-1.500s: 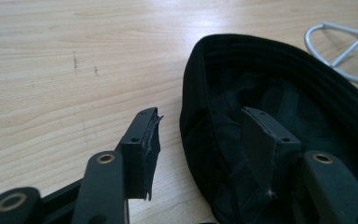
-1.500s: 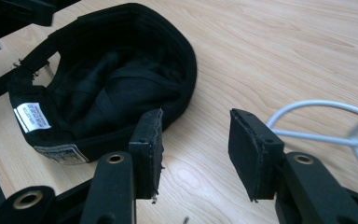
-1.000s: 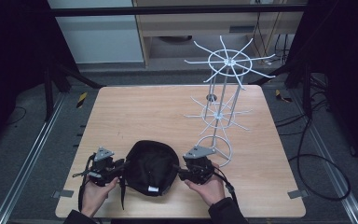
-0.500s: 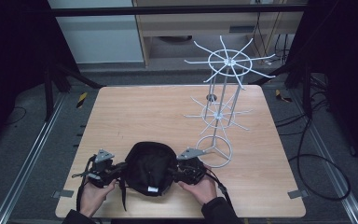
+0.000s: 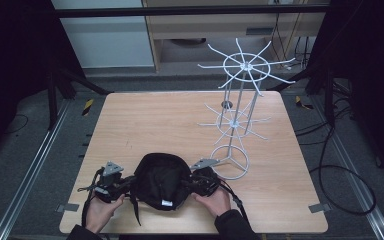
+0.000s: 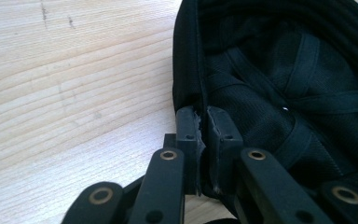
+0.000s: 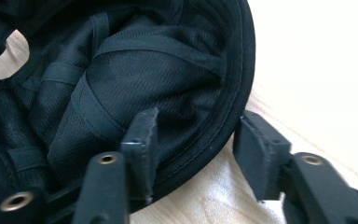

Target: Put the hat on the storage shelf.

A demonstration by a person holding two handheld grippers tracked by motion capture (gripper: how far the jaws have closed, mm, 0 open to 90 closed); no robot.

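- In the high view the black cap (image 5: 161, 181) lies upside down at the near edge of the wooden table (image 5: 180, 120), its lining facing up; dim light hides its brim, so its heading and long axis cannot be told.
- The left gripper (image 6: 201, 122) has its jaws pressed together on the cap's rim, with fabric pinched between them.
- The right gripper (image 7: 193, 135) has its jaws spread, one inside the cap and one outside the rim, not squeezing it.
- The white wire rack (image 5: 240, 100) stands just beyond the right gripper, its top spokes cut against a dark background.
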